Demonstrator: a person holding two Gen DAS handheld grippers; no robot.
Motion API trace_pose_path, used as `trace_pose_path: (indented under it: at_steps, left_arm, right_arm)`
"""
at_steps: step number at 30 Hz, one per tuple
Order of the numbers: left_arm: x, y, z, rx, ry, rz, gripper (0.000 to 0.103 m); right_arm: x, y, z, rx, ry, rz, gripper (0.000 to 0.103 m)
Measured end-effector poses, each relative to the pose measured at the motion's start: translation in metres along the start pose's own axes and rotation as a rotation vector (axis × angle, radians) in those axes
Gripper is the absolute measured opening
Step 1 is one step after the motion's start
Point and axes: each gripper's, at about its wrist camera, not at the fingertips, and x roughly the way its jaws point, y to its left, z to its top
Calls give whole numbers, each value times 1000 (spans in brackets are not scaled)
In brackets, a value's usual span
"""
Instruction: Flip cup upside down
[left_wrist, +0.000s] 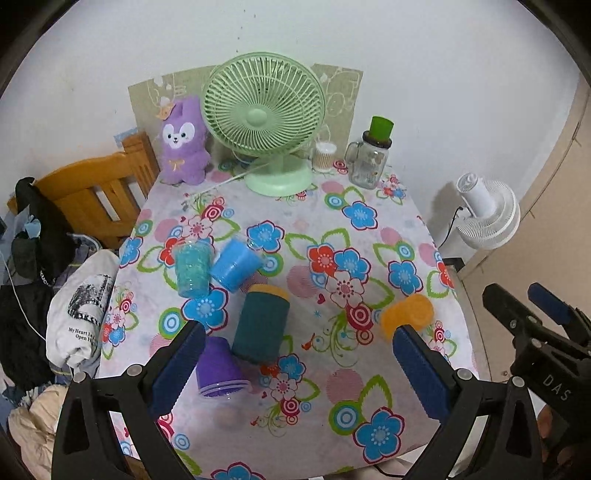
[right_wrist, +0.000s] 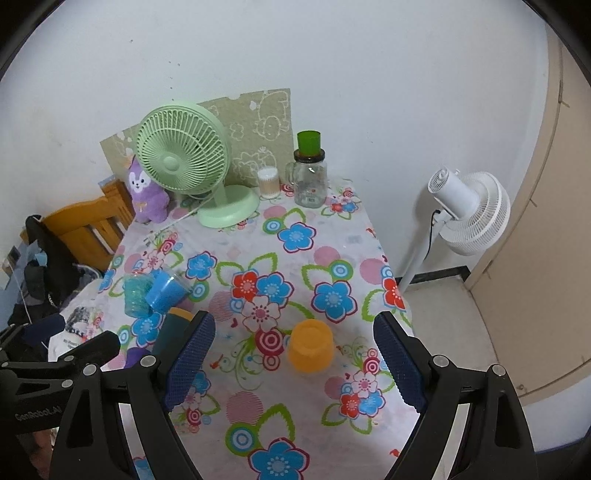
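Several plastic cups sit on the floral tablecloth (left_wrist: 332, 229). An orange cup (right_wrist: 311, 345) stands upside down between my right gripper's open fingers; it also shows in the left wrist view (left_wrist: 406, 315). A dark teal cup (left_wrist: 260, 325) with a yellow base is tilted ahead of my left gripper (left_wrist: 299, 369), which is open and empty. A purple cup (left_wrist: 218, 369) lies by its left finger. A light blue cup (left_wrist: 234, 267) and a teal glitter cup (left_wrist: 192, 271) sit further left. My right gripper (right_wrist: 293, 360) is open above the table.
A green desk fan (left_wrist: 264, 118), a purple plush toy (left_wrist: 183, 142), a cotton swab jar (left_wrist: 324, 157) and a glass mug jar with a green cap (left_wrist: 369, 162) stand at the table's far edge. A wooden chair (left_wrist: 99, 188) with clothes is at left, a white floor fan (right_wrist: 467, 214) at right.
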Motion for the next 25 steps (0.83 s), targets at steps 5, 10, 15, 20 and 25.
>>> trace_pose_path:
  at_steps: [5, 10, 15, 20, 25]
  left_arm:
    - [-2, 0, 0, 2, -4, 0, 102]
    - [-4, -1, 0, 6, -9, -2, 102]
    - [-4, -2, 0, 7, -7, -2, 103]
    - [0, -2, 2, 4, 3, -2, 103]
    - [7, -2, 3, 8, 17, 5, 103]
  right_arm:
    - [-3, 2, 0, -2, -7, 0, 90]
    - [-4, 3, -1, -1, -2, -3, 90]
    - [-4, 4, -1, -7, 2, -6, 90]
    - [-1, 4, -1, -9, 11, -4, 90]
    - [6, 5, 0, -11, 26, -3, 90]
